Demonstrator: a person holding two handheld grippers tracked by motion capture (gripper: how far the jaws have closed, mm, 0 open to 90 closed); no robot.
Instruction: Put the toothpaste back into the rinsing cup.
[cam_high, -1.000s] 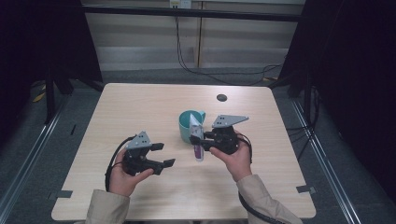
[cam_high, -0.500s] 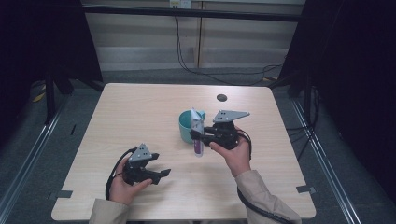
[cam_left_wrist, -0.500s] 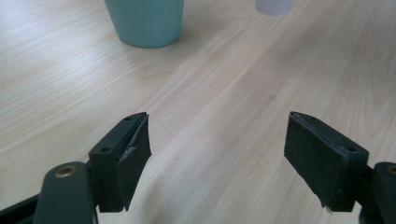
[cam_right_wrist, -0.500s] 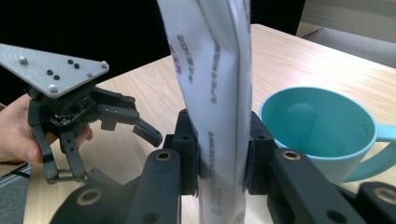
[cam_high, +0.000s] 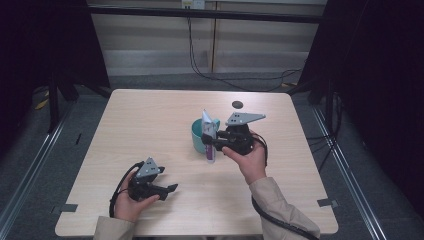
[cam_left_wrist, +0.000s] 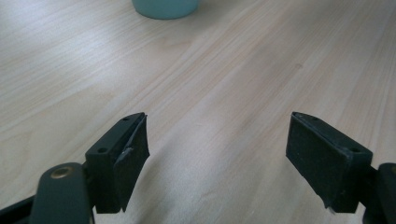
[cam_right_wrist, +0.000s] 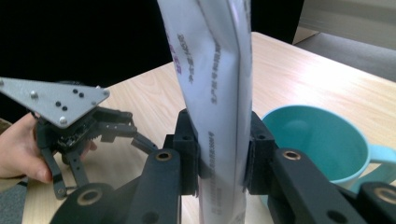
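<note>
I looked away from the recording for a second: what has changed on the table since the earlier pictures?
The left gripper has come back toward the table's near edge and sunk closer to the wooden table; its jaws, with nothing between them, have just been opening. The right gripper stays shut on the upright white tube beside the teal mug, which has not shifted.

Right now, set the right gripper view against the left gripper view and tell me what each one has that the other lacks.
Right gripper view alone: a white tube with purple print, clamped upright between the right gripper's pads, and the left gripper in a hand farther off.

Left gripper view alone: the left gripper's two black pads standing wide apart with nothing between them.

Both: the teal mug and the light wooden table.
</note>
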